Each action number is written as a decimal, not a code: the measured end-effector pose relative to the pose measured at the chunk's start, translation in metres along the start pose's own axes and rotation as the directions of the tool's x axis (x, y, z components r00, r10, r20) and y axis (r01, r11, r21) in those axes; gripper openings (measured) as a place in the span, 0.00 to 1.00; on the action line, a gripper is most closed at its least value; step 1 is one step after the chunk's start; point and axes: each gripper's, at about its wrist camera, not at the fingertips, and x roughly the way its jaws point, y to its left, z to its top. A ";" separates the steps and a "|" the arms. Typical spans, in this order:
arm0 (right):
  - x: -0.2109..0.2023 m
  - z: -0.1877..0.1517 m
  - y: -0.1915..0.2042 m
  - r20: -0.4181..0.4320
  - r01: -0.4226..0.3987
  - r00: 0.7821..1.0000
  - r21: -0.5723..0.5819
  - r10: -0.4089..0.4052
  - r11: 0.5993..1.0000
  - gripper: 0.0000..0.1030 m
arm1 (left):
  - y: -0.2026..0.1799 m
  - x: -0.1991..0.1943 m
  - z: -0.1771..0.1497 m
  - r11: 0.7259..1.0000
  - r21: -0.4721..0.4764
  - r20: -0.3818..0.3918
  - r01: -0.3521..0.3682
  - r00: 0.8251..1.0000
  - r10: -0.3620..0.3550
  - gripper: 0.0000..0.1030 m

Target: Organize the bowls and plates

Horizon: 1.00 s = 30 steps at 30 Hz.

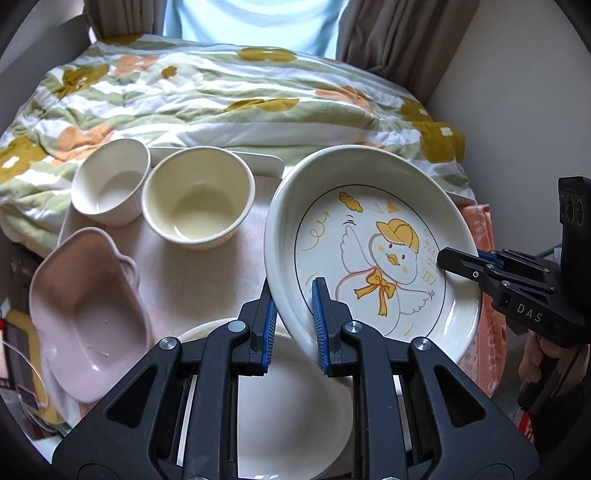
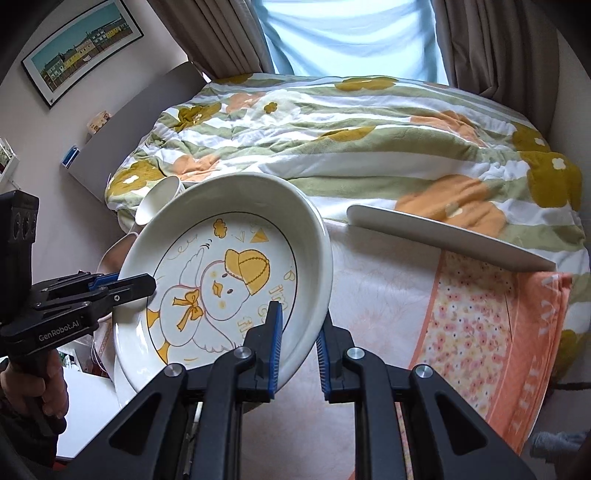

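1. We see the left gripper (image 1: 294, 295) pinching the near rim of the duck plate (image 1: 373, 254).
2. The right gripper (image 2: 299, 326) pinches the opposite rim.
3. The plate hangs tilted over the towel (image 2: 388, 295), beside two cream bowls (image 1: 199, 206) and above a white plate (image 1: 291, 402).

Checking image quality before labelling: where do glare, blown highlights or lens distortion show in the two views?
Left wrist view: the window is blown out pale, soft glare sits in the cream bowl, and dark fisheye corners bend the edges. Right wrist view: the window is overexposed too, the duck plate stays sharp, and the wall picture curves.
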 end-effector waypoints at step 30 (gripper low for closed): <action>0.022 -0.133 0.121 0.020 0.197 0.979 0.135 -0.201 0.971 0.16 | 0.082 0.006 -0.130 0.984 0.172 -0.122 0.055 0.992 -0.034 0.17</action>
